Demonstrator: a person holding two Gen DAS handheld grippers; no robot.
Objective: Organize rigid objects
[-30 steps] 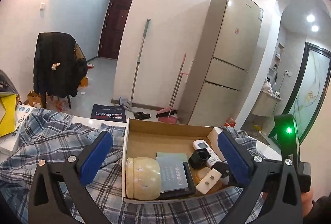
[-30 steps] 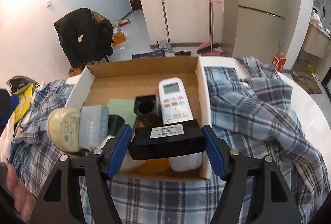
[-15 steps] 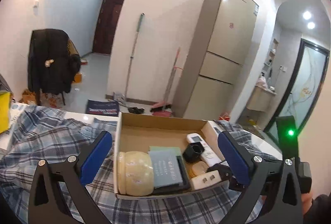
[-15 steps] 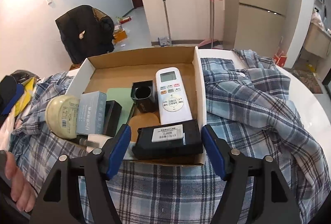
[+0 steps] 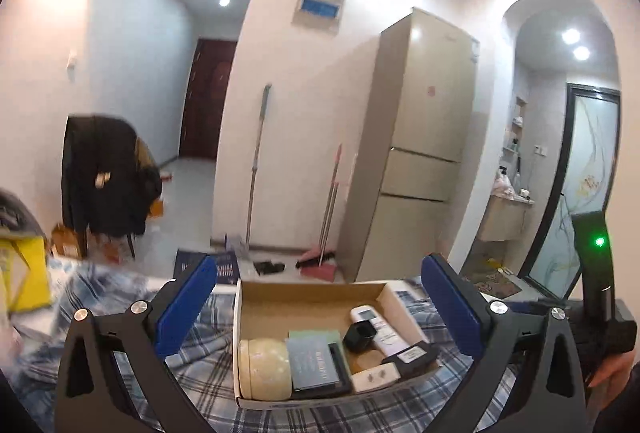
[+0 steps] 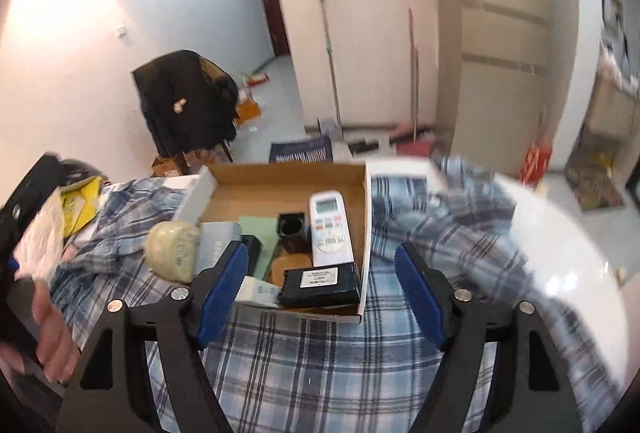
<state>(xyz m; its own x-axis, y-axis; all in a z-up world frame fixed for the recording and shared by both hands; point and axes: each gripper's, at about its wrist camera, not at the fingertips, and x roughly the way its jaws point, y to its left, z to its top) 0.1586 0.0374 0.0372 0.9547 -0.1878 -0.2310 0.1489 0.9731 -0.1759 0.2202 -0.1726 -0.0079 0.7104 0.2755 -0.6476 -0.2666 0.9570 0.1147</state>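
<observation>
An open cardboard box (image 5: 304, 293) (image 6: 288, 177) sits on a blue plaid cloth (image 6: 320, 361). Inside lie a white remote (image 6: 330, 229), a black cup (image 6: 291, 227), a cream round jar (image 5: 264, 367), a grey-blue booklet (image 5: 314, 363), a white plug (image 5: 374, 377) and a black box with a white label (image 6: 320, 287) in the near right corner. My right gripper (image 6: 320, 252) hovers above and in front of the black box, its jaws opening, pads clear of it. My left gripper (image 5: 318, 267) is wide open and empty, in front of the cardboard box.
The cloth covers a white round table (image 6: 560, 253). A yellow bag (image 5: 24, 273) lies at the left. A hand holds the other gripper's handle (image 5: 596, 297) at the right edge. Behind are a chair with a dark coat (image 6: 188, 105), brooms and a fridge (image 5: 424, 137).
The right gripper let go of the black box, which now lies in the cardboard box, and pulled up and back. The left gripper also rose and drew back.
</observation>
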